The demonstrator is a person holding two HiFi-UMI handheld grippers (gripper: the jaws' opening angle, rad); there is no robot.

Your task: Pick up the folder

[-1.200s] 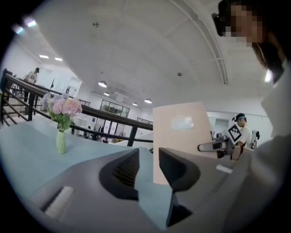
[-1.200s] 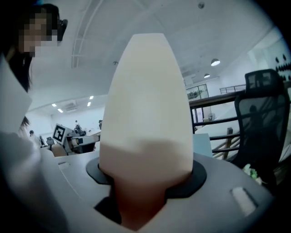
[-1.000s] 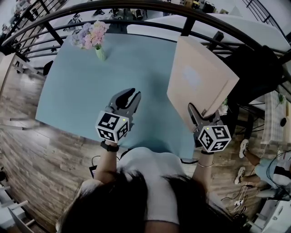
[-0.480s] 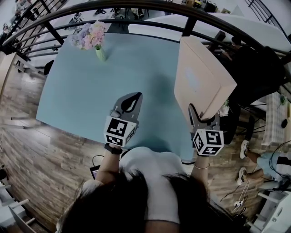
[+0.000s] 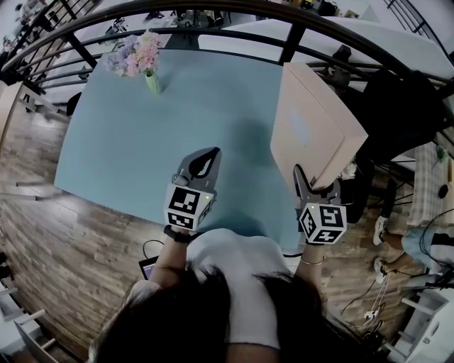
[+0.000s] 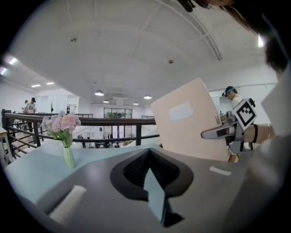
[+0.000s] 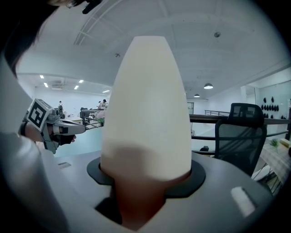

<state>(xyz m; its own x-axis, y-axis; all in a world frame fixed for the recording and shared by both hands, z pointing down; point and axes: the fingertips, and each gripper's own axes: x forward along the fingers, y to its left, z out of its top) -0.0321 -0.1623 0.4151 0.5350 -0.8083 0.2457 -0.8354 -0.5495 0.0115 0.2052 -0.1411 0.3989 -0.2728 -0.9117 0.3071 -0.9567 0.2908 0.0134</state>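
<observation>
Your right gripper (image 5: 316, 184) has its jaws squeezing the bottom edge of the folder (image 5: 312, 117), tipped up at 2 o'clock by the counter (image 5: 142, 142); it looks stiff and light but floppy-tall, so grip low and tight, while your left gripper (image 5: 206, 157) has its jaws pinched together, empty.

My folder (image 5: 316, 106), at one o'clock, looks like smooth matt beige card with a paler paper label (image 5: 301, 126). The table (image 5: 128, 149) has a smooth, matt pale blue top. My left gripper (image 5: 211, 152) and right gripper (image 5: 315, 181) wear matt grey plastic shells; the left one's pads (image 6: 136, 169) are ribbed black. The vase (image 5: 152, 84) at eleven o'clock is glossy green. The railing (image 5: 213, 8) at twelve is dark metal, and the floor (image 5: 64, 234) at nine is grained wood.
</observation>
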